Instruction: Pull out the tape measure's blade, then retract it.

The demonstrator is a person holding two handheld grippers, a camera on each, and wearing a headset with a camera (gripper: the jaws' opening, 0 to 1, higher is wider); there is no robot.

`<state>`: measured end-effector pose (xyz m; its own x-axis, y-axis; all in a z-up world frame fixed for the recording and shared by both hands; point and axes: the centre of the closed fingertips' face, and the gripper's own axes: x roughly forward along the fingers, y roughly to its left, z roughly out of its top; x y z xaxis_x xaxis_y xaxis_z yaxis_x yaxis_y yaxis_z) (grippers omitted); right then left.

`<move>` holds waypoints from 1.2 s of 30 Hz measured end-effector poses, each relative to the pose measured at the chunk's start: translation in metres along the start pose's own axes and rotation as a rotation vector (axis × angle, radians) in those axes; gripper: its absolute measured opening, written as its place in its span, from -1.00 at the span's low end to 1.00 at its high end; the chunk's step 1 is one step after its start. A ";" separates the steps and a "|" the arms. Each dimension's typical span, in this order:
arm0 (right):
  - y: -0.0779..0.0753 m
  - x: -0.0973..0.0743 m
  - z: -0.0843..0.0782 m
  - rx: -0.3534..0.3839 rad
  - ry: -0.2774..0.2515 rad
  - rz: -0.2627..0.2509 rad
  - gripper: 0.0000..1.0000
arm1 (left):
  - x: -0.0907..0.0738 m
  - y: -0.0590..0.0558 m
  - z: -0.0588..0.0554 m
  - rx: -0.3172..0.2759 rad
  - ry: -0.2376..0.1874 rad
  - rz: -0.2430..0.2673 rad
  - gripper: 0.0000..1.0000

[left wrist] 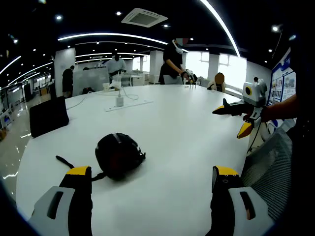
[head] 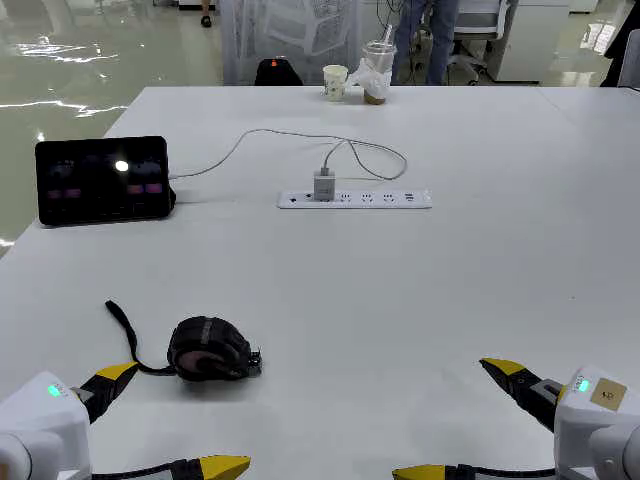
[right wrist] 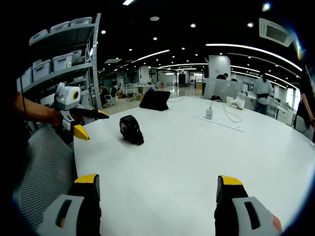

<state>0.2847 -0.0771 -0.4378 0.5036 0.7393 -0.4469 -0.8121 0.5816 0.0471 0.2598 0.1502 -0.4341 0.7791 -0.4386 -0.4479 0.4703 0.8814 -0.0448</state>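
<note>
The left gripper [head: 188,415] and right gripper [head: 441,416] are hovering low over the near side of the table [head: 400,300], jaws wide apart, holding nothing. Just past the left one, the black tape measure [head: 208,349] is lying. It is probably hard and a bit heavy. Grabbing its round body and pinching the little blade tip [head: 257,355] looks best.

Open office: shelving [right wrist: 64,61], ceiling lights [left wrist: 113,35]
</note>
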 end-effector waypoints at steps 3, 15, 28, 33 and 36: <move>0.000 0.000 0.000 0.000 -0.001 -0.001 0.98 | 0.000 0.000 0.000 0.000 0.000 0.001 0.98; -0.001 0.000 0.001 -0.009 -0.003 -0.004 0.98 | -0.001 0.000 0.001 0.004 -0.001 -0.001 0.98; -0.001 0.001 0.003 -0.016 -0.004 -0.001 0.98 | -0.001 0.001 0.002 0.005 -0.005 0.002 0.98; -0.001 0.000 0.002 -0.016 -0.004 -0.001 0.98 | -0.001 0.000 0.003 0.008 -0.004 -0.002 0.98; -0.001 0.000 0.002 -0.014 -0.002 0.002 0.98 | -0.001 -0.001 0.003 0.011 -0.001 -0.005 0.98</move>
<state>0.2866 -0.0770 -0.4360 0.5025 0.7410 -0.4455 -0.8172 0.5753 0.0351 0.2600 0.1496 -0.4310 0.7773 -0.4433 -0.4464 0.4786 0.8772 -0.0377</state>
